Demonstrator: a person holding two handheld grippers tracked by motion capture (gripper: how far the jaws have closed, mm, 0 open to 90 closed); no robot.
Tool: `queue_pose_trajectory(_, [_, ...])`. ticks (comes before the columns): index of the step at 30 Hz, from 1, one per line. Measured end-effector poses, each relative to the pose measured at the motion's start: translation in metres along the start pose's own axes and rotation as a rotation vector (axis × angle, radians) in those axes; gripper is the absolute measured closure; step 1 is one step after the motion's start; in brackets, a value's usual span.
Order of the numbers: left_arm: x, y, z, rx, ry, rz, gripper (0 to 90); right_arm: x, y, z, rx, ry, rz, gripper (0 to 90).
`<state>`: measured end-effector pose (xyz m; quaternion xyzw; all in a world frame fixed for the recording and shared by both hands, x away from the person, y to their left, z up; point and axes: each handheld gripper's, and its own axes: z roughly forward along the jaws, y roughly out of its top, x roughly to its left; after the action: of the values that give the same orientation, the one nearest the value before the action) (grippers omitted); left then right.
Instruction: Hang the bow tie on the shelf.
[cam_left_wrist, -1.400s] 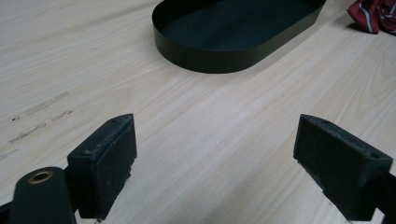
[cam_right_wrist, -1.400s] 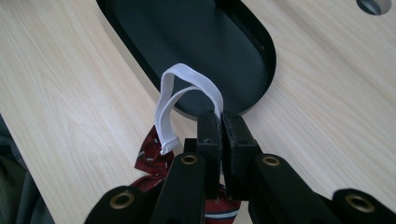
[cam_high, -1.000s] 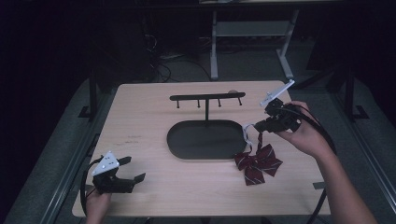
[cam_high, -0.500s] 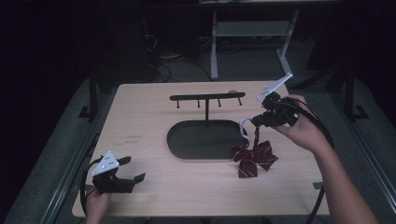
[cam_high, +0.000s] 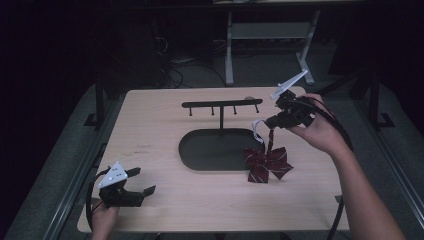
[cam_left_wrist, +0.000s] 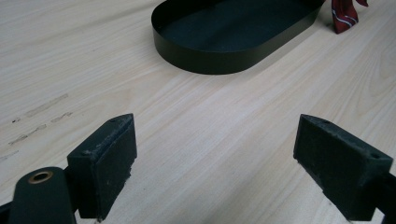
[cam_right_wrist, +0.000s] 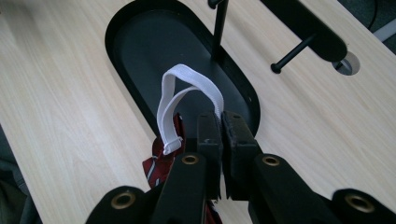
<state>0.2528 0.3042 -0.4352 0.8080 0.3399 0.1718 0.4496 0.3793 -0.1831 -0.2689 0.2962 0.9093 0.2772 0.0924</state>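
Note:
A dark red striped bow tie hangs at the right end of the black oval tray. Its white elastic strap runs up to my right gripper, which is shut on it above the tray's right end. In the right gripper view the jaws pinch the strap, which loops forward over the tray, with the bow tie below. A post rises from the tray to a black bar with pegs. My left gripper rests open at the near left of the table, with nothing between its jaws.
The wooden table ends close behind the peg bar and just in front of the left hand. A round hole sits in the tabletop near the bar's right end. Cables trail from both grippers. The left gripper view shows the tray and the bow tie's edge.
My right gripper has risen and moved left toward the peg bar, drawing the bow tie by its strap up and left to the tray's edge. The left gripper has stayed still.

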Motion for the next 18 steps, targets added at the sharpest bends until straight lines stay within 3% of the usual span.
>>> queue_pose_trajectory(18, [0.002,0.001,0.002,0.001,-0.004,-0.012,13.0,-0.018,0.018,0.007,0.015,0.004,0.012,86.4])
